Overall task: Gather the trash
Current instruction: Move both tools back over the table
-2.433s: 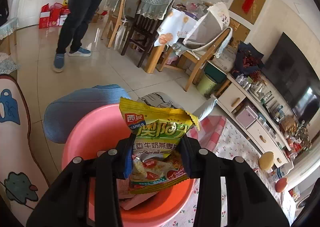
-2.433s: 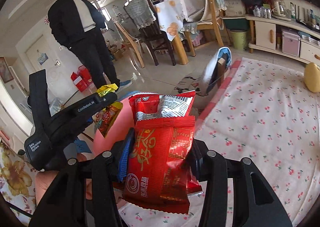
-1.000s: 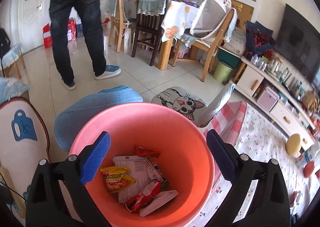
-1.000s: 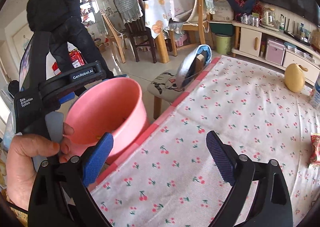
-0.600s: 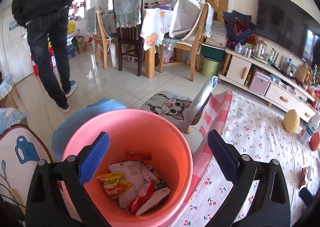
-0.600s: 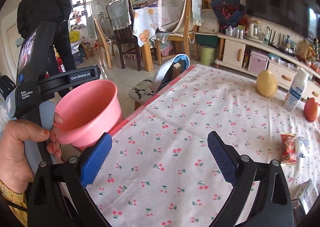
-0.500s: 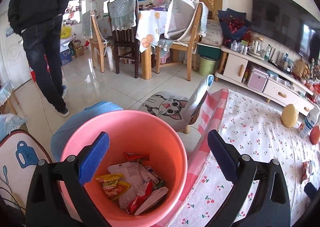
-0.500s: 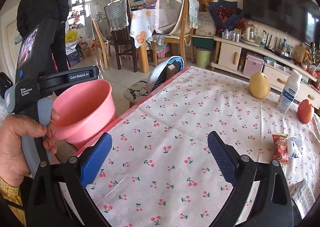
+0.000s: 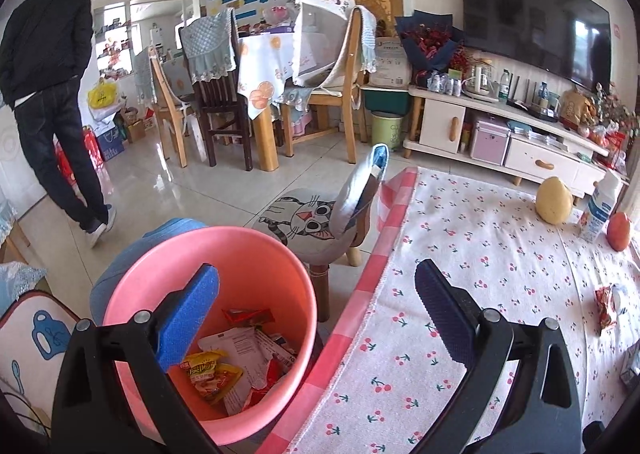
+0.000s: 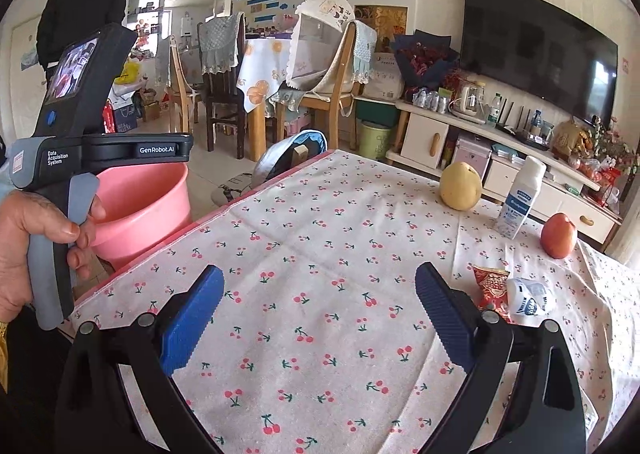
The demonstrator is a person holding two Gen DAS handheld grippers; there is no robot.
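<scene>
Both tools have let go of their snack packets since a moment ago. The left tool (image 9: 316, 310) and right tool (image 10: 318, 308) now stand spread wide and empty. The packets lie in the pink bucket (image 9: 276, 250), beside the tabletop (image 10: 320, 222) edge. Remaining trash — a red wrapper (image 10: 490, 288) and a white wrapper (image 10: 528, 296) — lies near the right side, close to an apple (image 10: 559, 235). The cherry-print cloth is otherwise bare; a living room with a television (image 10: 536, 54) lies beyond.

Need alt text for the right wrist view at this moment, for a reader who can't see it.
The open right gripper hovers over a cherry-print tablecloth, empty. A red snack wrapper and a crumpled white wrapper lie ahead to its right, before a pear, white bottle and apple. At left, a hand holds the left gripper beside a pink bucket.
</scene>
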